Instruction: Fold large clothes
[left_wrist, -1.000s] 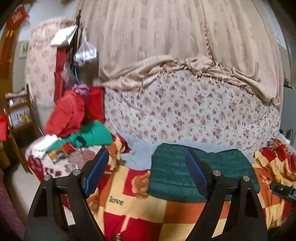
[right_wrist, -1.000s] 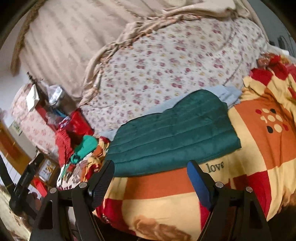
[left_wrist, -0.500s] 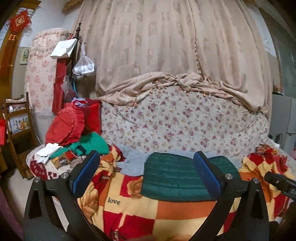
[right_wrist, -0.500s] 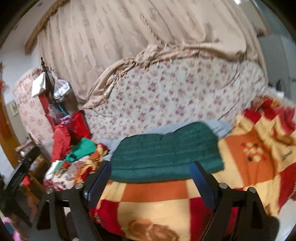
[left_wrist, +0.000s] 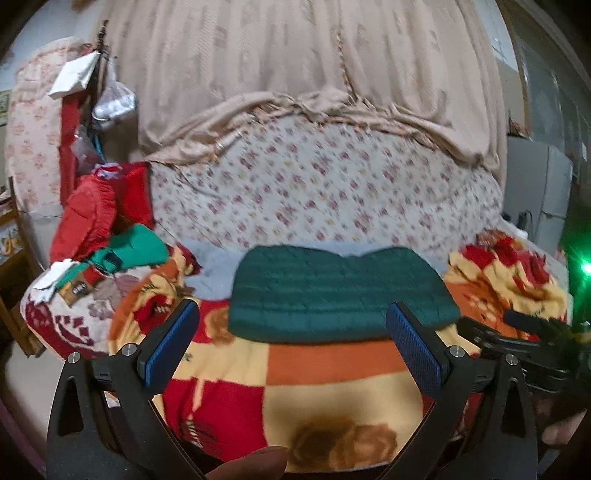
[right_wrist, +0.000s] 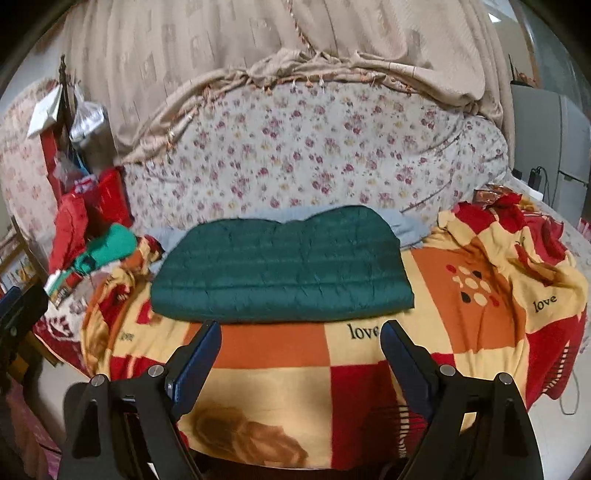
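Note:
A dark green quilted jacket (left_wrist: 340, 291) lies folded flat on the red, orange and yellow checked blanket (left_wrist: 332, 369); it also shows in the right wrist view (right_wrist: 280, 266). A pale blue cloth (right_wrist: 406, 227) lies under its far edge. My left gripper (left_wrist: 293, 314) is open and empty, held back from the bed's front edge. My right gripper (right_wrist: 299, 332) is open and empty, also short of the jacket. The right gripper's body (left_wrist: 517, 343) shows at the right of the left wrist view.
A floral mattress (right_wrist: 314, 155) leans upright behind the bed under beige curtains (right_wrist: 258, 37). Red and green clothes (left_wrist: 107, 236) are piled at the left. A wooden chair (left_wrist: 14, 258) stands far left. A grey appliance (right_wrist: 546, 125) stands at the right.
Both grippers have drawn back from the jacket and away from the bed. The jacket has stayed folded in place. Both stay open.

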